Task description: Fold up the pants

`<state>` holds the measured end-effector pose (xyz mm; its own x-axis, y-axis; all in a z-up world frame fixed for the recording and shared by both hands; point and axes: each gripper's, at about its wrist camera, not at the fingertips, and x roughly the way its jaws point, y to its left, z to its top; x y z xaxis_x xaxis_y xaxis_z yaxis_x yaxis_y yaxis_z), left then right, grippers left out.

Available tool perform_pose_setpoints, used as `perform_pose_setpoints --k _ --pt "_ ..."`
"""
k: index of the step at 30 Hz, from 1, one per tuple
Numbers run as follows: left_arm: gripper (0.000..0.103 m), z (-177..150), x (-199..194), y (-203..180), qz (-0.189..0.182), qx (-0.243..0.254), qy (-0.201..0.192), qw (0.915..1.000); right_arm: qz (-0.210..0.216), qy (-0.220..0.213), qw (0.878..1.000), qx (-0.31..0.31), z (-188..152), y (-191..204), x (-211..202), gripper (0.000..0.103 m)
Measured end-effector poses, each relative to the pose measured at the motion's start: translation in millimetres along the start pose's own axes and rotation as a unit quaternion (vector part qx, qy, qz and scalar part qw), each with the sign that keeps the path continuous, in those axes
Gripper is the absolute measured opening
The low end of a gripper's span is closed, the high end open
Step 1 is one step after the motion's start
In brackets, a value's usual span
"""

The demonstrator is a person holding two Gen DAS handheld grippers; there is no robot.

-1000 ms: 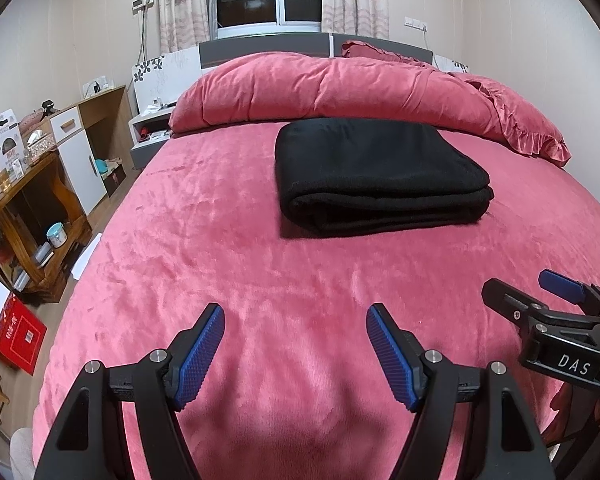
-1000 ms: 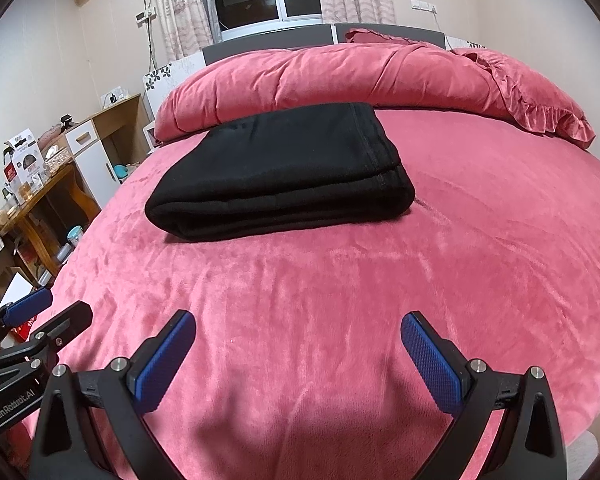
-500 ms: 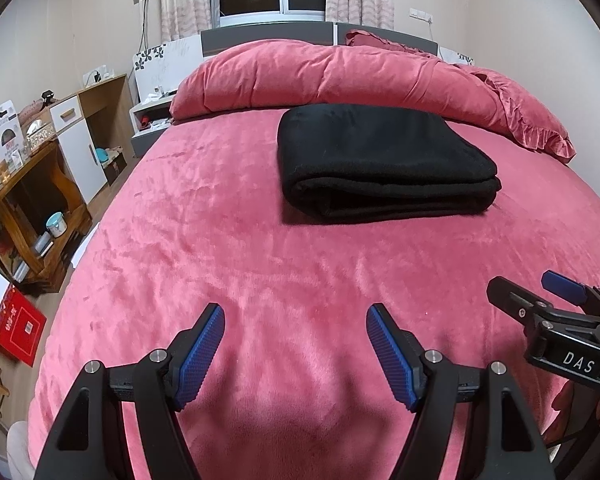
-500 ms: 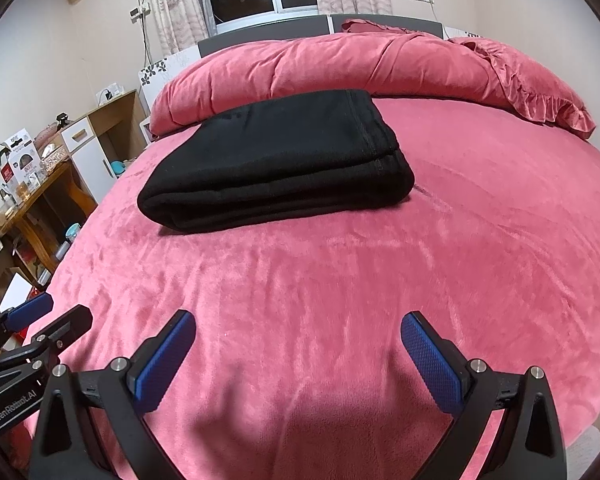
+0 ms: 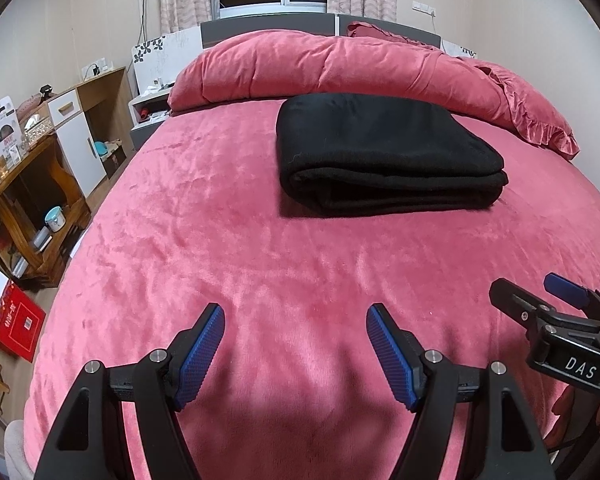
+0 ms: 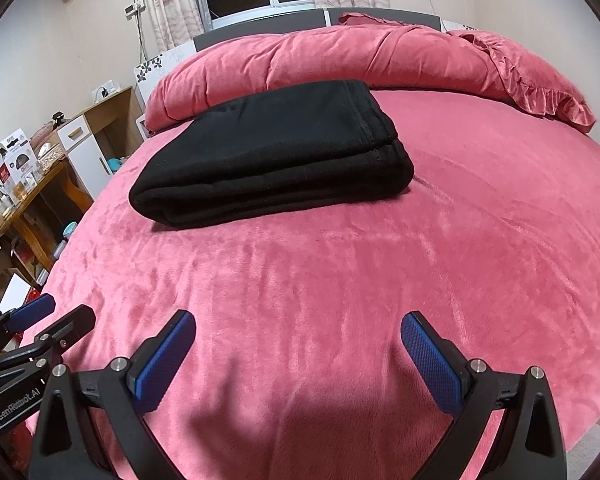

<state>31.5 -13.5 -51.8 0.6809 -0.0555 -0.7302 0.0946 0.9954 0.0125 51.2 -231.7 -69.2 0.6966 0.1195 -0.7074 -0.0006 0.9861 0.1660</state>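
Note:
Black pants (image 5: pixel 384 152) lie folded into a thick rectangular stack on the red bed (image 5: pixel 228 248), just in front of the rolled red duvet. The right wrist view shows the same pants (image 6: pixel 276 152) left of centre. My left gripper (image 5: pixel 296 312) hovers open over bare blanket near the bed's front edge, well short of the pants, nothing between its blue pads. My right gripper (image 6: pixel 298 320) is open too, also empty, over the blanket. Each gripper appears at the edge of the other's view: the right gripper (image 5: pixel 540 300) and the left gripper (image 6: pixel 60 312).
A rolled red duvet (image 5: pixel 340 68) and a frilled pillow (image 5: pixel 536 116) lie along the headboard. Left of the bed stand a wooden desk (image 5: pixel 16 184) with boxes, a white cabinet (image 5: pixel 80 136) and a nightstand (image 5: pixel 148 108). A red box (image 5: pixel 16 324) lies on the floor.
Both views have tilted slightly, so the pants sit a little lower in the frames. The grippers stay open and the pants have not moved.

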Motion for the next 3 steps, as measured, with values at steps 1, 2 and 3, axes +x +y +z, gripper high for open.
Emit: perform_pose_setpoints --k 1,2,3 --pt "0.075 0.4 1.0 0.1 -0.001 0.000 0.001 1.0000 -0.001 0.001 1.000 0.001 0.1 -0.4 0.8 0.103" --pt "0.075 0.8 2.1 -0.2 -0.002 0.000 0.003 1.0000 -0.001 0.002 1.000 0.001 0.3 -0.8 1.7 0.103" --pt "0.075 1.4 3.9 -0.6 -0.002 0.000 0.005 1.0000 -0.001 0.002 1.000 0.001 0.7 -1.2 2.2 0.103"
